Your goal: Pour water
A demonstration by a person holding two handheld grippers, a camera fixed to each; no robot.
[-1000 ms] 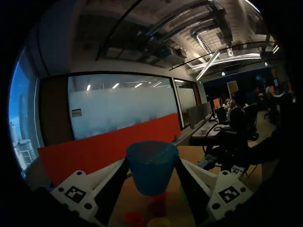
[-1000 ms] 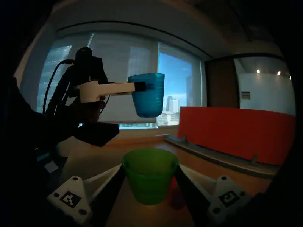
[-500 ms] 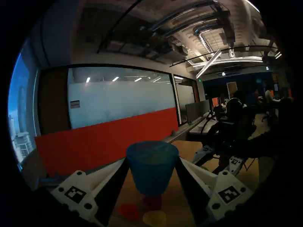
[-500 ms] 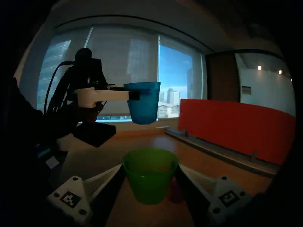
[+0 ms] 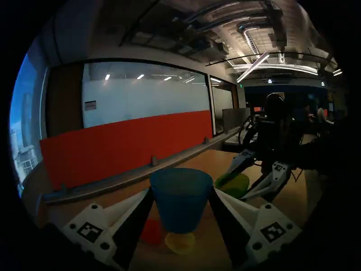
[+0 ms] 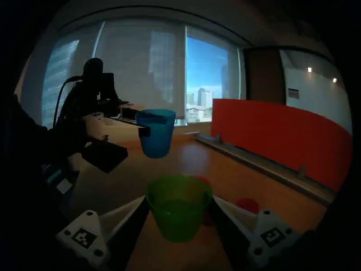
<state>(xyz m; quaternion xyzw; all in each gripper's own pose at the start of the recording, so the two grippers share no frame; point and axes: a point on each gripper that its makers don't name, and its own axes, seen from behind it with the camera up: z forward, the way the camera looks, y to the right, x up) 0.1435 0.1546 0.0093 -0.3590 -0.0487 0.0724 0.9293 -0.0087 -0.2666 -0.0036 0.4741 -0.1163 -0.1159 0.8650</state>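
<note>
The left gripper pinches an upright blue cup between both fingers, above the wooden table. The right gripper clamps an upright green cup. In the right gripper view the blue cup hangs at eleven o'clock.

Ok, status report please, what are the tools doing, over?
Left tool shut on blue cup, right tool shut on green cup. No pour under way. Small red cup and yellow cup on table below, clear of both.
</note>
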